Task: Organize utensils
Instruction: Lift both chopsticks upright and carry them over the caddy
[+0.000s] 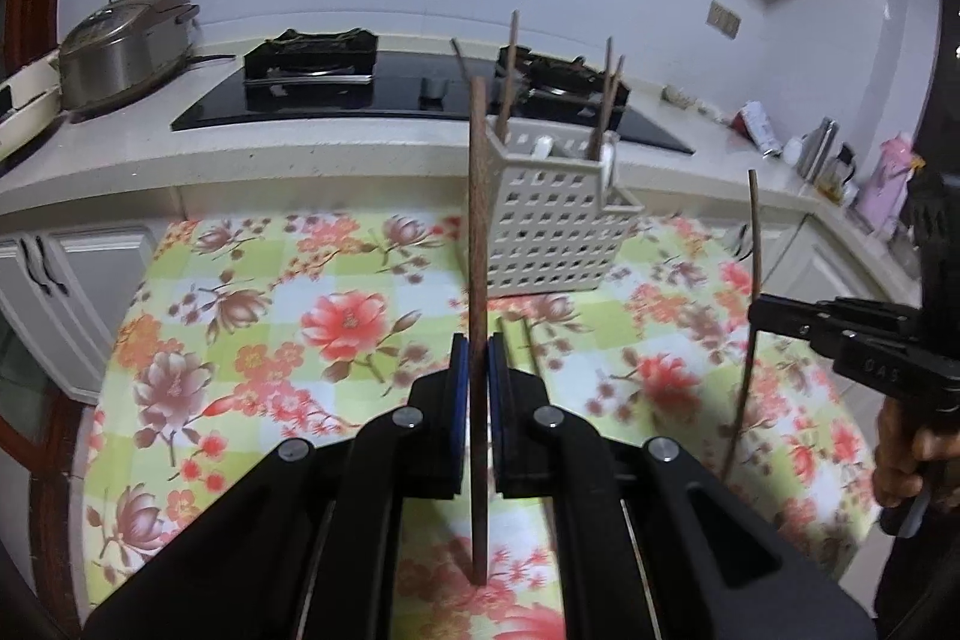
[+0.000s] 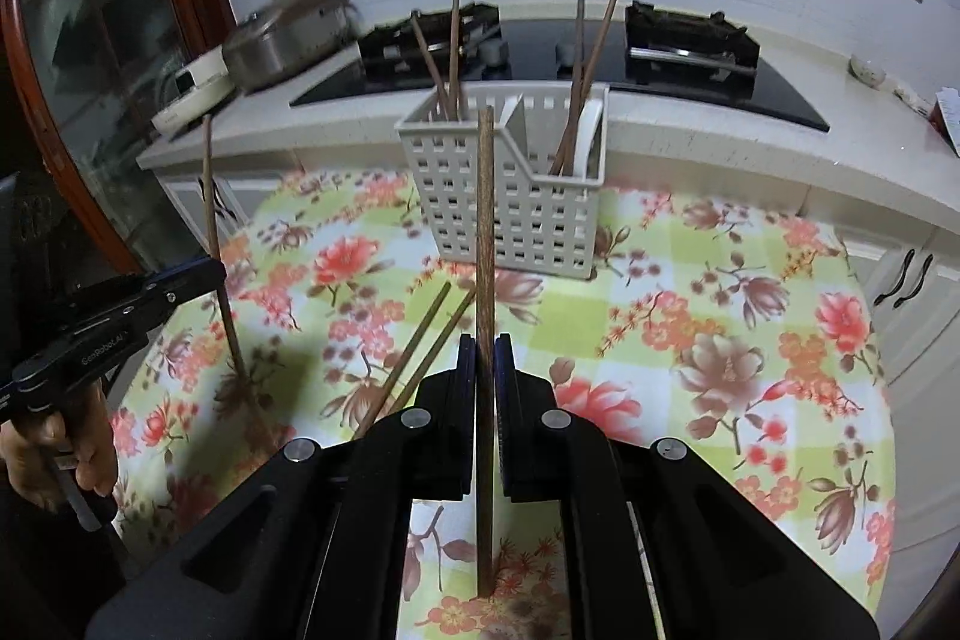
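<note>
My left gripper is shut on a brown wooden chopstick, which it holds upright above the floral table. My right gripper is shut on a second upright chopstick. Each gripper shows in the other's view: the right gripper at the right edge and the left gripper at the left edge. The white perforated utensil basket stands at the table's far side, with several chopsticks standing in its compartments. Two loose chopsticks lie on the cloth between grippers and basket.
Behind the table runs a pale counter with a black gas hob and a rice cooker. Bottles and a pink flask stand at its right end. A person's hand grips the left tool's handle.
</note>
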Demonstrator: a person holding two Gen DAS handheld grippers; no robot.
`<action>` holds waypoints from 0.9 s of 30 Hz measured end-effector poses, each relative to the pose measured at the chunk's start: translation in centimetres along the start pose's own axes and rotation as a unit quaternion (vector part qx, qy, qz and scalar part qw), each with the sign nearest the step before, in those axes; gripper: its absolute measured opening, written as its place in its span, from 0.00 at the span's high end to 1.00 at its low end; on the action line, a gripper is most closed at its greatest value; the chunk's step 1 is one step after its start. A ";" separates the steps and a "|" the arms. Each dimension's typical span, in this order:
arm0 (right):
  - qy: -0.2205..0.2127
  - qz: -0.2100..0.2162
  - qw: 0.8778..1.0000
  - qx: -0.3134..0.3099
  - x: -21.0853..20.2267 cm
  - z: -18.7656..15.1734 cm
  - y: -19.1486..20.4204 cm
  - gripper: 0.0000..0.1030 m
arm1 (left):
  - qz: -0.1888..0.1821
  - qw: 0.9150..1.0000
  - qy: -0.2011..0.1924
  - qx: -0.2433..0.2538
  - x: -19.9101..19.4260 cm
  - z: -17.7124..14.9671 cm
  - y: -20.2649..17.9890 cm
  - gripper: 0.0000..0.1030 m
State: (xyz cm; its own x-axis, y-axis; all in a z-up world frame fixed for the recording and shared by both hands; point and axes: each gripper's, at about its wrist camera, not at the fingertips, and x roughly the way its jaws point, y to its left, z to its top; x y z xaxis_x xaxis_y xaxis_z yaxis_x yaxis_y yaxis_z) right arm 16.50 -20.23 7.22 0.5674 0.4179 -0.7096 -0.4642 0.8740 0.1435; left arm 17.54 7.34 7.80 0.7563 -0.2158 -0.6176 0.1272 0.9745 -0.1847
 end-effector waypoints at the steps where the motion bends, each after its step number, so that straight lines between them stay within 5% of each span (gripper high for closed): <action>1: -0.001 -0.001 1.000 0.000 -0.2 0.0 0.0 0.93 | -0.001 1.000 -0.002 0.002 -0.1 0.2 -0.2 0.94; 13: -0.044 -0.007 0.999 0.012 -2.1 2.4 -1.7 0.93 | -0.014 1.000 -0.023 0.014 -0.4 3.8 -1.6 0.94; 27: -0.165 -0.035 0.985 0.019 -3.9 14.5 -3.7 0.93 | -0.012 0.989 -0.139 0.055 -0.7 17.2 -6.4 0.94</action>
State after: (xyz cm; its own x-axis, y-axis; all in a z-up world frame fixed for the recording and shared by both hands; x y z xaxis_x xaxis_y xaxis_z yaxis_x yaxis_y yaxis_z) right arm 25.86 -21.47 19.48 0.7904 0.4083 -0.4567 -0.3936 0.9098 0.1321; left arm 27.19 2.31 22.58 0.8980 -0.2276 -0.3765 0.2035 0.9736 -0.1033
